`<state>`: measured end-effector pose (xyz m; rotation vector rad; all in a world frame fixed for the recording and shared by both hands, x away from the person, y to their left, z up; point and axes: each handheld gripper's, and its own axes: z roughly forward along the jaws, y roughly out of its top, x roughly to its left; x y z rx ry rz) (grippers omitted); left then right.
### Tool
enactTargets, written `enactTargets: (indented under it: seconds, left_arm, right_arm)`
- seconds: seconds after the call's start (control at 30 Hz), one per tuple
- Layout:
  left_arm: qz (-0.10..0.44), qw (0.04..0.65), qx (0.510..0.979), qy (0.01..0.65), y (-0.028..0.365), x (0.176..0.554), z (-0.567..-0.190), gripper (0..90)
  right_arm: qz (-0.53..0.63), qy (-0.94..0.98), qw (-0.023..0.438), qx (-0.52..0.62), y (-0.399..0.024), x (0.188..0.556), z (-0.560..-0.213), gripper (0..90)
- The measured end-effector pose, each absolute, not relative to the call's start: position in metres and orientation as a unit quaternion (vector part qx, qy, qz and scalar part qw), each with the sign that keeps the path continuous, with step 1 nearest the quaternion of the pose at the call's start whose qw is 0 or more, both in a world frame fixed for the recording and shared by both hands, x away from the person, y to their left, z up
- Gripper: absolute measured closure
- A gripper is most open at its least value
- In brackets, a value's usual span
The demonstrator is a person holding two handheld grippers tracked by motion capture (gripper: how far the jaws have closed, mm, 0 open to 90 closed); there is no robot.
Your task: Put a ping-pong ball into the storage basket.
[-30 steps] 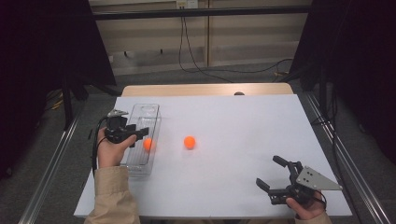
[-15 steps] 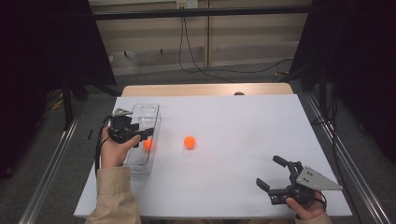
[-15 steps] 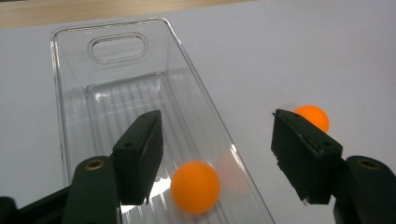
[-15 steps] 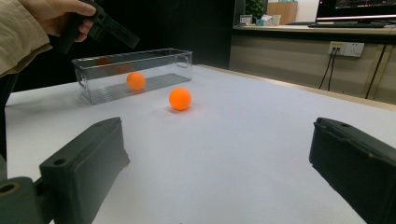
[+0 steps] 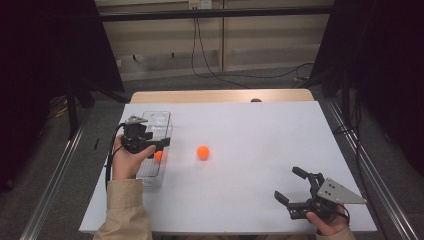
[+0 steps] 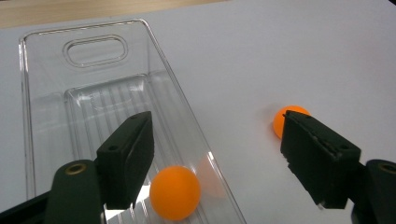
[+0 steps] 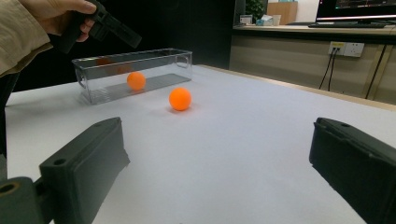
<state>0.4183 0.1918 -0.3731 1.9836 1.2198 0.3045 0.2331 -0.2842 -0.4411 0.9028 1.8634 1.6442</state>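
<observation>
Now the left claw (image 5: pixel 159 144) hangs over the clear bin (image 5: pixel 162 121), its jaws just opened and apart; one orange ball (image 6: pixel 175 192) lies free on the bin floor below them. Another ball (image 5: pixel 202 152) sits on the bench (image 5: pixel 260 130), near the bin. Right claw (image 5: pixel 291 186) rests wide apart.

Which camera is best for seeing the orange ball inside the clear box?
The left gripper view: the ball in the box is big and close, lying on the ribbed floor of the clear box, below the open left tongs. The high view shows a tiny orange spot beside the hand. The right gripper view shows it small, through the box wall.
</observation>
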Motion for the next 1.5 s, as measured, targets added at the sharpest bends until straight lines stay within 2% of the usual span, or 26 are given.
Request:
enactTargets:
  seconds: [0.73,1.5]
  left_arm:
    - [0.105,0.38,0.796,0.459,0.17,0.418,-0.374,16.6]
    - [0.095,0.378,0.804,0.449,0.154,0.418,-0.378,13.9]
  right_arm:
    - [0.603,0.684,0.245,0.33,-0.284,0.233,-0.441,2.9]
    - [0.602,0.684,0.245,0.331,-0.284,0.233,-0.441,2.8]
